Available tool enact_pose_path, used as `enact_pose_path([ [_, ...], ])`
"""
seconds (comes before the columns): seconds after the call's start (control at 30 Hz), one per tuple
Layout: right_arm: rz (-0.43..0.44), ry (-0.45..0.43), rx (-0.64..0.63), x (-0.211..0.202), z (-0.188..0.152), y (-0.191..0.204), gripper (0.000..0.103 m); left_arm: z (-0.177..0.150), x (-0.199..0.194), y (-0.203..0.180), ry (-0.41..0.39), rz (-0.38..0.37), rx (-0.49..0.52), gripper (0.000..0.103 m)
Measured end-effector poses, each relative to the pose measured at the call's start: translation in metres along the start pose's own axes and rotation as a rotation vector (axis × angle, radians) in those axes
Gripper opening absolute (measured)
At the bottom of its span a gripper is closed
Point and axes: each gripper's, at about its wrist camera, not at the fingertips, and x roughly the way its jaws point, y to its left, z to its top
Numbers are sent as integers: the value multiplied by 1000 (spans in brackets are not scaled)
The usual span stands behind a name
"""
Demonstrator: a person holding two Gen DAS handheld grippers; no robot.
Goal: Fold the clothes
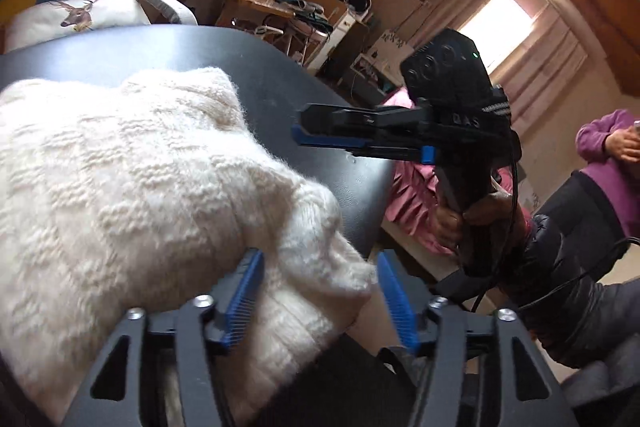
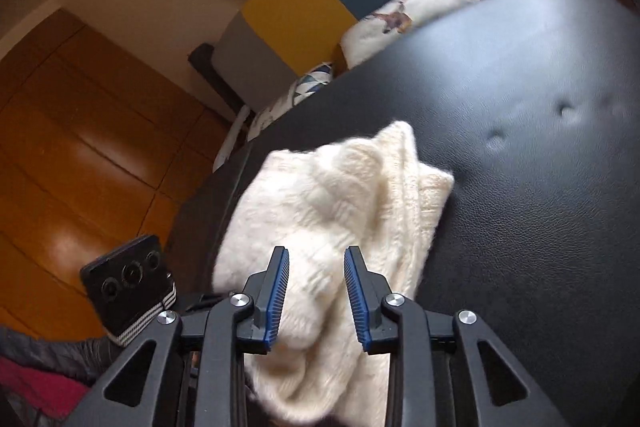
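Left wrist view: your left gripper (image 1: 320,291) stood with its blue pads wide apart, straddling the near corner of the cream knitted sweater (image 1: 132,187) without clamping it. The sweater lay bunched on the black padded table (image 1: 280,83), one end drooping past the table's near edge. Beyond the sweater, over the table's right side, your right gripper (image 1: 298,135) was seen side-on; from this angle its tongs could not be judged.

Right wrist view: your right gripper (image 2: 316,291) also had its pads apart, poised above the sweater's near folds and holding nothing. The sweater sat at the table's near left corner, doubled over in thick rolls, its ribbed edge (image 2: 432,195) pointing toward the table's middle. The layers were uneven, so the lie fitted either a rough half-fold or a heap awaiting flattening.

Recommendation: whichever fold you were making, you should have taken only the layer intended, near a ribbed hem, and closed squarely before lifting.
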Motion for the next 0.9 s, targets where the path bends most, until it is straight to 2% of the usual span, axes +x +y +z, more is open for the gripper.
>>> enact_pose_path([
  [0.13,41,69,-116,2,-2,38,30,-8,-27,1,-53,26,-27,64],
  [0.23,45,165,-216,27,-8,66,30,-20,-40,11,-62,65,-40,64],
  [0.3,-56,259,-282,51,-15,73,30,-28,-40,17,-47,86,-38,64],
  [0.4,-355,399,-355,75,-34,56,25,-38,-30,19,-16,94,-21,64],
  [0.43,-427,418,-366,77,-39,45,19,-40,-24,19,2,97,-9,64],
  [0.53,-386,352,-281,66,-44,29,19,-49,-18,17,13,123,30,64],
  [0.57,-390,339,-286,65,-46,29,19,-49,-22,19,5,106,17,64],
  [0.73,-372,304,-293,61,-47,34,21,-29,-65,57,-112,3,-200,64],
  [0.83,-357,308,-301,56,-40,41,27,-9,-93,87,-212,102,-260,67],
  [0.9,-359,313,-325,54,-34,50,27,8,-102,116,-239,126,-330,67],
])
